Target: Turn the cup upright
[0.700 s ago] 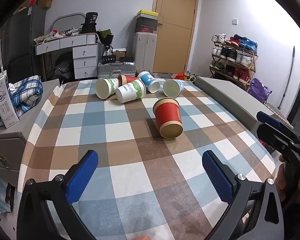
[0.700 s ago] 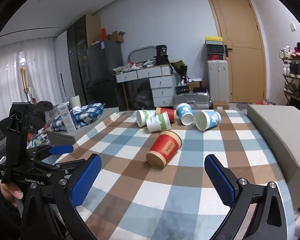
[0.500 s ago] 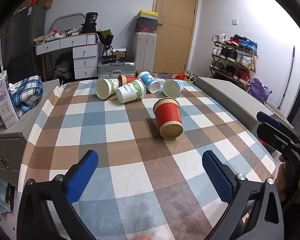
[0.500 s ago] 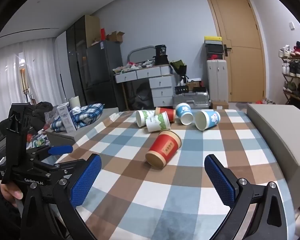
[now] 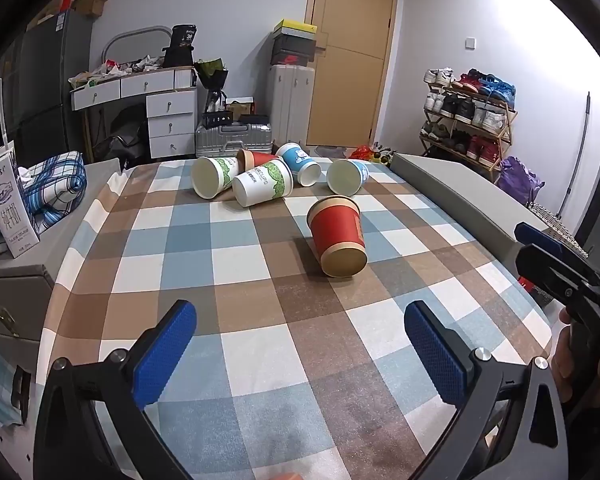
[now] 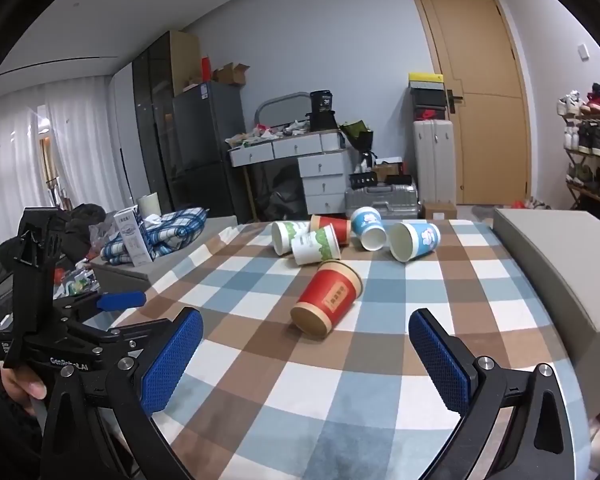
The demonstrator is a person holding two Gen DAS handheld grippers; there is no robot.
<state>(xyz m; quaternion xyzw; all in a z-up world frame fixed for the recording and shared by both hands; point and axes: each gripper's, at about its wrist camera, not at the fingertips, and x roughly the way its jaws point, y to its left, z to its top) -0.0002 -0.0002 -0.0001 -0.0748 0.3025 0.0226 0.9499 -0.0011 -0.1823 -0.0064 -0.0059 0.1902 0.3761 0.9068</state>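
Note:
A red paper cup [image 5: 338, 236] lies on its side on the checked tablecloth [image 5: 240, 344], its base toward me; it also shows in the right wrist view [image 6: 327, 297]. Behind it lie several more cups on their sides: two green-and-white cups [image 5: 262, 183], a second red cup [image 5: 256, 159] and two blue cups [image 5: 347, 176]. My left gripper [image 5: 300, 354] is open and empty, hovering short of the red cup. My right gripper [image 6: 306, 360] is open and empty, also short of it. Each gripper shows at the edge of the other's view.
A grey padded ledge [image 5: 456, 192] runs along the table's right side. A milk carton [image 5: 6, 204] and a plaid cloth [image 5: 52, 188] sit on the left ledge. Drawers, suitcases, a shoe rack and a door stand behind.

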